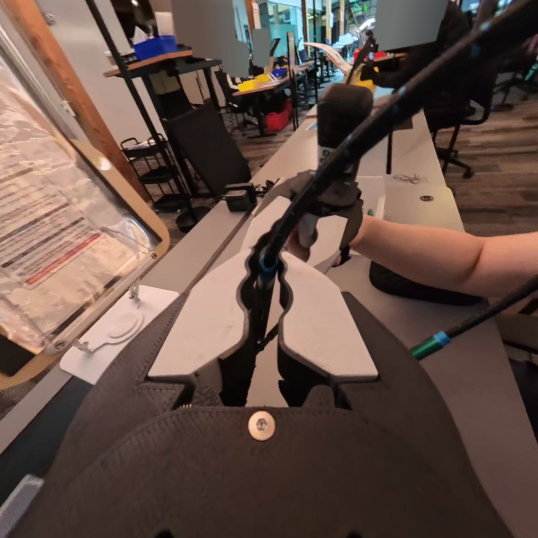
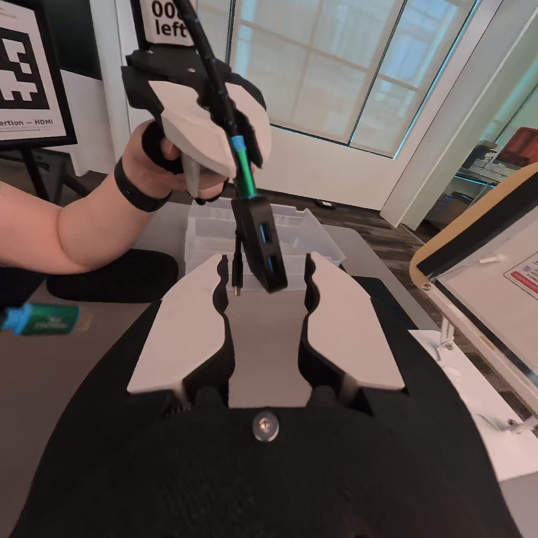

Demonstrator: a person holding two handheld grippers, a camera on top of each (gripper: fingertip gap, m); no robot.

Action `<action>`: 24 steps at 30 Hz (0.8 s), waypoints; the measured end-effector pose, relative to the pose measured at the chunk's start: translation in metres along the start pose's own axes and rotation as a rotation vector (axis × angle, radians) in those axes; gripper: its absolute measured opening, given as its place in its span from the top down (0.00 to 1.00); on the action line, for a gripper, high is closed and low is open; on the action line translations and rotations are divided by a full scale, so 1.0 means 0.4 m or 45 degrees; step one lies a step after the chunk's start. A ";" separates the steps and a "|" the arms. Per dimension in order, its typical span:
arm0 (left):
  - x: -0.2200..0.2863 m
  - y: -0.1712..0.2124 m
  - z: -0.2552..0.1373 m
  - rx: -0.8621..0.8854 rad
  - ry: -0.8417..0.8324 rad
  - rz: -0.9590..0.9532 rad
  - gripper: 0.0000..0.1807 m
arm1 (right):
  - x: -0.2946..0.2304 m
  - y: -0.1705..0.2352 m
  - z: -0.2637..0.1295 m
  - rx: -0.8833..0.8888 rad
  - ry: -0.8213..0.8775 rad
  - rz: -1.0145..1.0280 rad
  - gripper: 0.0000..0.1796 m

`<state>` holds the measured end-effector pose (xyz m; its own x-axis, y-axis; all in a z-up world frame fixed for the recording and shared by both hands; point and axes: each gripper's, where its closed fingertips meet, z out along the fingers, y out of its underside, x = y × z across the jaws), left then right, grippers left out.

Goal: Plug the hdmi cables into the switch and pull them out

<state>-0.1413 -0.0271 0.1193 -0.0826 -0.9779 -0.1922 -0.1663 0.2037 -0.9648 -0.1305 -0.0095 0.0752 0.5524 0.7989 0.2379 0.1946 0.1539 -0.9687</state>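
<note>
Overhead, the left gripper (image 2: 247, 163), tilted downward, clamps a black braided HDMI cable with green metal plug (image 2: 244, 171). Its long axis runs steeply down into the small black switch box (image 2: 262, 244), which dangles above the grey counter (image 2: 262, 334). Lower right, the right gripper (image 2: 265, 276) gapes wide, empty.

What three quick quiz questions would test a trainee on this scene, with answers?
1. True or false: the right gripper is shut on the switch.
2. The left gripper holds: A the cable near its green plug, B a clear bin, C nothing.
3. Fill in: the tape band above that plug is ___.
Key: 1 false, it is open; 2 A; 3 blue.
</note>
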 end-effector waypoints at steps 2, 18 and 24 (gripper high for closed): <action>0.020 0.005 0.016 -0.008 0.042 0.008 0.94 | -0.013 0.009 0.009 0.008 -0.049 0.022 0.72; -0.033 -0.097 -0.122 0.353 -0.044 0.045 0.55 | -0.040 -0.113 -0.107 0.465 -0.087 -0.261 0.92; 0.058 -0.021 0.025 0.320 0.247 0.051 0.62 | -0.060 -0.144 -0.114 0.619 -0.130 -0.233 0.92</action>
<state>-0.1318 -0.0520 0.1212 -0.2743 -0.9371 -0.2161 0.0866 0.1997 -0.9760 -0.1181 -0.0639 0.1285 0.4580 0.7827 0.4215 -0.1314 0.5285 -0.8387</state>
